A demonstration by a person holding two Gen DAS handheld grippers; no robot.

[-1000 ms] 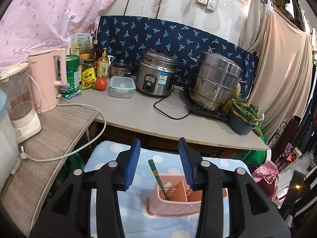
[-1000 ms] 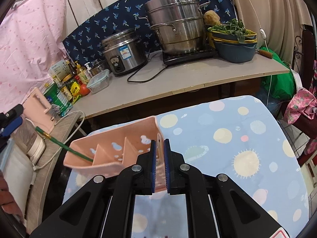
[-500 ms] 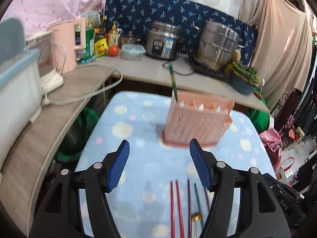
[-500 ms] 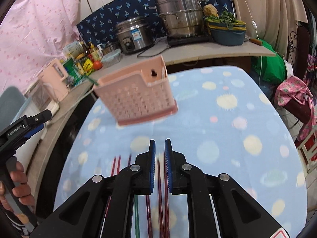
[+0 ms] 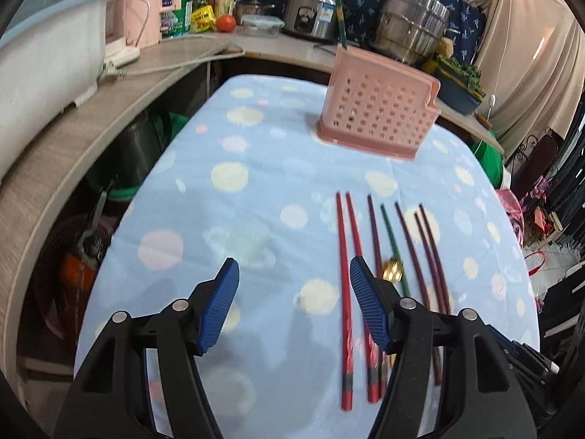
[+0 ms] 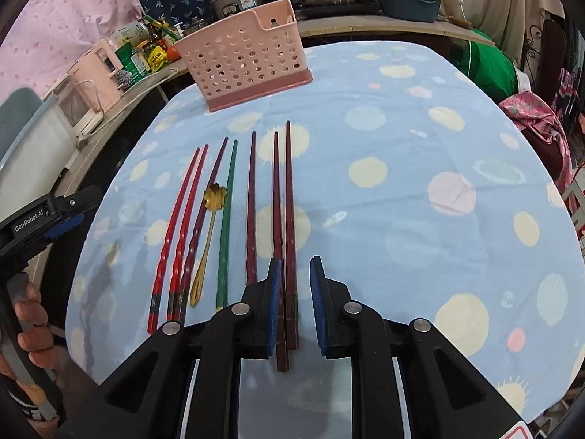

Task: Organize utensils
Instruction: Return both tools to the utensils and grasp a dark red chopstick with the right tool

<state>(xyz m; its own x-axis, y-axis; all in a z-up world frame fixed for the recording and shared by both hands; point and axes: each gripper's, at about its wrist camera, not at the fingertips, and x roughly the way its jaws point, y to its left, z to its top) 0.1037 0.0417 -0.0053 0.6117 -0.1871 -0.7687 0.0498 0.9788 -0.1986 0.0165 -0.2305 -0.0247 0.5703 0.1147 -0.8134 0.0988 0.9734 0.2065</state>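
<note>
Pink perforated plastic marks the utensil caddy (image 6: 243, 60), which we see standing upright at the far end of the blue dotted tablecloth (image 6: 402, 190). One green chopstick (image 5: 340, 18) stands in it, leaning slightly and rising above the rim; we cannot see into the rest of its compartments.

On the cloth nearer us the utensils lie flat in a row, long axes roughly parallel, narrow tips towards the caddy and thick ends towards the grippers. From left to right we note two red chopsticks (image 6: 175, 230), a dark purple chopstick (image 6: 203, 212), a gold flower-bowled spoon (image 6: 210, 226) with its bowl at the far end, a green chopstick (image 6: 226, 219), a maroon chopstick (image 6: 251, 205), and a pair of maroon chopsticks (image 6: 287, 219) touching each other.

We see the right gripper (image 6: 295, 267) over the thick ends of that maroon pair, jaws opening, pads not pressing on them. The left gripper (image 5: 294, 278) hovers released, jaws wide, over bare cloth just left of the red chopsticks. A hand (image 6: 29, 329) holds its grip.
</note>
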